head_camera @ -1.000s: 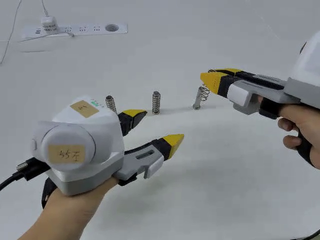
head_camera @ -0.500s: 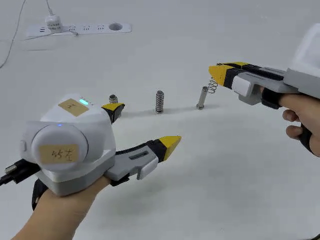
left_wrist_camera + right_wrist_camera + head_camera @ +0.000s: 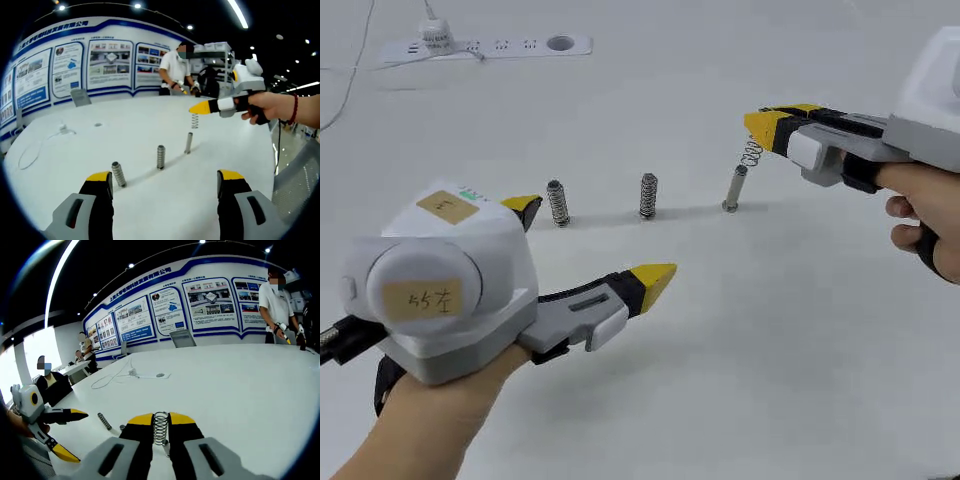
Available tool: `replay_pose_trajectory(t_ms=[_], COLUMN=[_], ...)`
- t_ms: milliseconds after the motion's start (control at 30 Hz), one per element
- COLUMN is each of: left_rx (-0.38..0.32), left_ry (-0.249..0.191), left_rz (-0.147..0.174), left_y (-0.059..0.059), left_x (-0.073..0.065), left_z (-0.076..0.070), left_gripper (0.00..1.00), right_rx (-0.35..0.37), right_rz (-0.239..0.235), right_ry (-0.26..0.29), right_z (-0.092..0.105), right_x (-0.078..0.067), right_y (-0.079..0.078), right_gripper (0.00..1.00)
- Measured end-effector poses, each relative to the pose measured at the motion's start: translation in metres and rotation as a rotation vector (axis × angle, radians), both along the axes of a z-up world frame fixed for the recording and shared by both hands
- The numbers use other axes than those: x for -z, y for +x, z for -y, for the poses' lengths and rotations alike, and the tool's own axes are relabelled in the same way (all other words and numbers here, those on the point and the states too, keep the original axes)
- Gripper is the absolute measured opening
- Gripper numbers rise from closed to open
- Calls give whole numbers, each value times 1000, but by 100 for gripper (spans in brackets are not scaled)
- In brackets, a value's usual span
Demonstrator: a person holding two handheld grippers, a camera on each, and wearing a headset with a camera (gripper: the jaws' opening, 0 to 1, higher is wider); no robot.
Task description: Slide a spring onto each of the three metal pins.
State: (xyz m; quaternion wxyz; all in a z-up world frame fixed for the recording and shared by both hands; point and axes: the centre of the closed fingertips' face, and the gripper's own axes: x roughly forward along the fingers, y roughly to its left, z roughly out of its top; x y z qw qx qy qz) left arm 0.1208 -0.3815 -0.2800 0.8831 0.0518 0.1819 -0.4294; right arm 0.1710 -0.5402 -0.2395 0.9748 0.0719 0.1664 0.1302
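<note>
Three metal pins stand in a row on the white table. The left pin (image 3: 558,203) (image 3: 118,174) and the middle pin (image 3: 648,195) (image 3: 160,157) each carry a spring. The right pin (image 3: 734,188) (image 3: 188,142) is bare. My right gripper (image 3: 757,128) (image 3: 160,419) is shut on a small spring (image 3: 752,152) (image 3: 160,427) (image 3: 194,120), which hangs just above and to the right of the bare pin's top. My left gripper (image 3: 590,245) (image 3: 165,176) is open with nothing in it, in front of the left pin.
A white power strip (image 3: 485,46) with a cable lies at the table's far edge. A person (image 3: 176,70) stands beyond the table, and others sit at the far left (image 3: 47,377). Bare table surface lies in front of the pins.
My right gripper has raised the spring from beside the right pin to just above its top. The left gripper has stayed open and drifted slightly left.
</note>
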Motion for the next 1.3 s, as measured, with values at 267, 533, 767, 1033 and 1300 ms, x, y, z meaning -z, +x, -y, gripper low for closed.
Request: replay_pose_trajectory(t_ms=[267, 533, 767, 1033, 1300], left_rx=[-14, -29, -33, -30, -29], left_ry=[0, 1, 6, 12, 13], left_rz=[-12, -23, -25, -27, -27], left_y=[1, 3, 3, 2, 1], left_x=[3, 5, 7, 8, 9], left_z=[-3, -6, -9, -8, -7], left_gripper=[95, 100, 99, 98, 97], right_rx=[-7, -4, 0, 8, 6], right_rz=[-10, -19, -13, -2, 11], right_ry=[-27, -37, -48, -59, -86], right_z=[0, 0, -3, -4, -7], right_x=[10, 17, 24, 27, 27], right_y=[7, 5, 1, 0, 0], right_gripper=[12, 12, 12, 12, 12])
